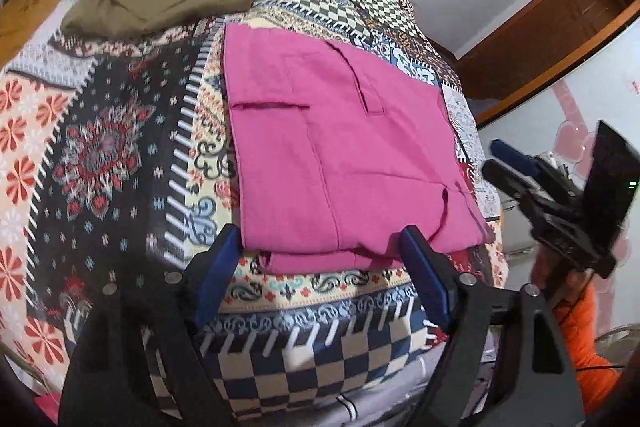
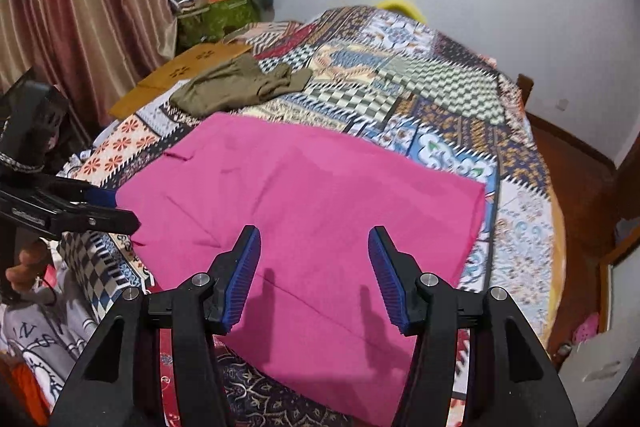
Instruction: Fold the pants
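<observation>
Pink pants (image 1: 340, 155) lie folded into a flat rectangle on the patterned bedspread (image 1: 100, 155). My left gripper (image 1: 320, 233) hangs open at the near edge of the fold, one blue pad on each side of it and neither pressing the cloth. In the right wrist view the pink pants (image 2: 312, 187) fill the middle. My right gripper (image 2: 314, 233) hovers open over their near half with nothing between its pads, casting finger shadows on the cloth. The left gripper (image 2: 120, 207) shows at their left edge, and the right gripper (image 1: 494, 157) at the bed's right side.
Olive pants (image 2: 240, 87) lie crumpled at the far left of the bed, beside a cardboard sheet (image 2: 180, 71). A green bag (image 2: 216, 15) of clutter and a curtain (image 2: 80, 7) stand behind. Wooden floor (image 2: 572, 167) lies right of the bed. A hand (image 2: 24, 267) holds the left tool.
</observation>
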